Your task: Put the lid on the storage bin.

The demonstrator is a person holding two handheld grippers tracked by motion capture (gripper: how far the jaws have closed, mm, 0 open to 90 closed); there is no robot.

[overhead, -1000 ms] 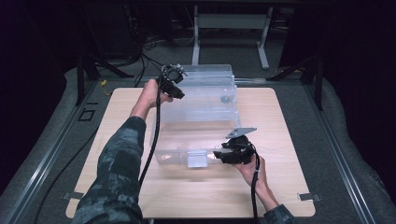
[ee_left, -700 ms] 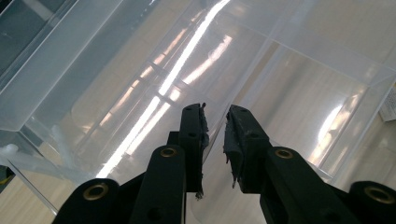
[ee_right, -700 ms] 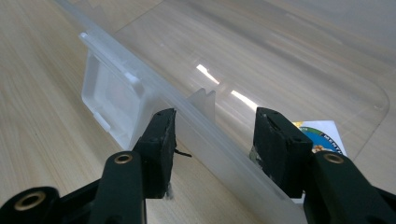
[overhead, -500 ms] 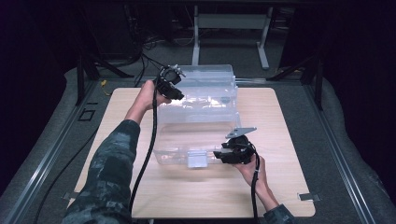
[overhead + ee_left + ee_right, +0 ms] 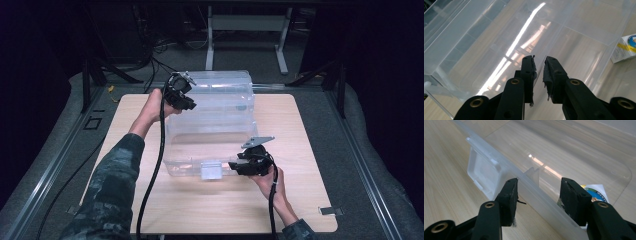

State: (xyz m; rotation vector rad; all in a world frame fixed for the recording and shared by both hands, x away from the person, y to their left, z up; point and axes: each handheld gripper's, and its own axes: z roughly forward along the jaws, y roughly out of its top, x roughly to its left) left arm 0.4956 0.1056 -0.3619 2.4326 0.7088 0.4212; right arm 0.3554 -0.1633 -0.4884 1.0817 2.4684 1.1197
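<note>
A clear plastic box (image 5: 215,125) sat mid-bench (image 5: 310,200), a small carton (image 5: 625,48) inside. The left claw (image 5: 186,102) pinched its lid; the right claw (image 5: 235,166) straddled the near rim, jaws apart.

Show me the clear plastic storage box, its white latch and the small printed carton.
clear plastic storage box (image 5: 215,107), high view, side wall.
white latch (image 5: 482,173), right gripper view, flat face of the clip.
small printed carton (image 5: 625,47), left gripper view, white side panel.

High view overhead facing forward-down, gripper views close — all share clear bin (image 5: 215,120).
</note>
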